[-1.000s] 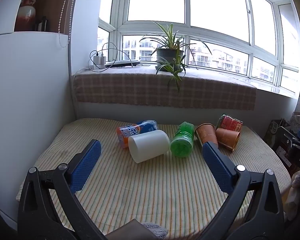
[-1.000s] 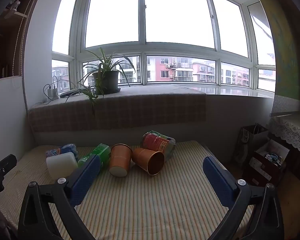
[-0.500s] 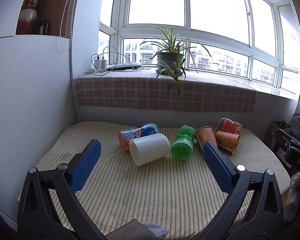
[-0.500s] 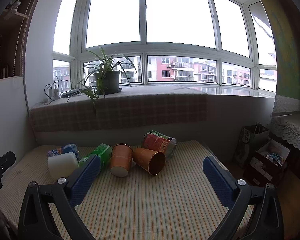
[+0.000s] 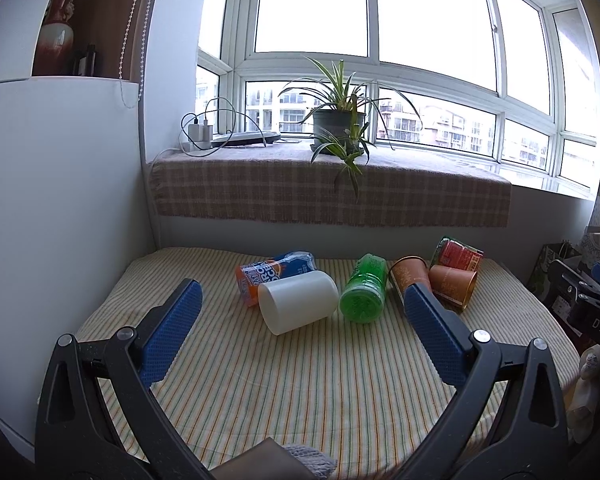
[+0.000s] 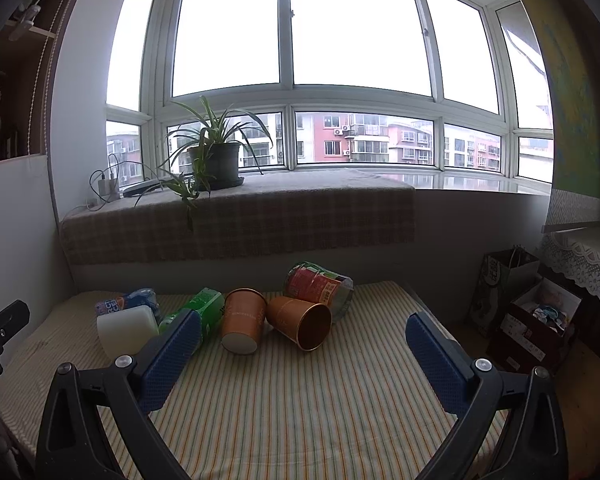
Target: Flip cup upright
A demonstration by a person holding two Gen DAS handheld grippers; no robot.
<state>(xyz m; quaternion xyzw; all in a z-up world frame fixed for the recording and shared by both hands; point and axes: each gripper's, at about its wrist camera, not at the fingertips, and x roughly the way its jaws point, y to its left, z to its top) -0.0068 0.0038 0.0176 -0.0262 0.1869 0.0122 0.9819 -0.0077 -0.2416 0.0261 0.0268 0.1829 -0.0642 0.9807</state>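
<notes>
Several cups lie on their sides on a striped tablecloth (image 5: 300, 380). A white cup (image 5: 298, 302) lies in front of an orange-and-blue cup (image 5: 274, 274). Beside them lie a green cup (image 5: 364, 296), two copper paper cups (image 5: 410, 276) (image 5: 452, 282) and a red-and-green cup (image 5: 458, 254). My left gripper (image 5: 300, 340) is open and empty, held short of the white cup. In the right wrist view the copper cups (image 6: 242, 322) (image 6: 300, 322) lie ahead of my right gripper (image 6: 300, 356), which is open and empty.
A white cabinet wall (image 5: 60, 208) stands at the left of the table. A plaid-covered window ledge (image 5: 328, 188) with a potted plant (image 5: 340, 120) and chargers runs behind. Bags and boxes (image 6: 528, 320) sit on the floor to the right.
The left gripper has tilted slightly, so the cups sit a little lower and nearer in its view. The right gripper has barely moved. Both stay open.
</notes>
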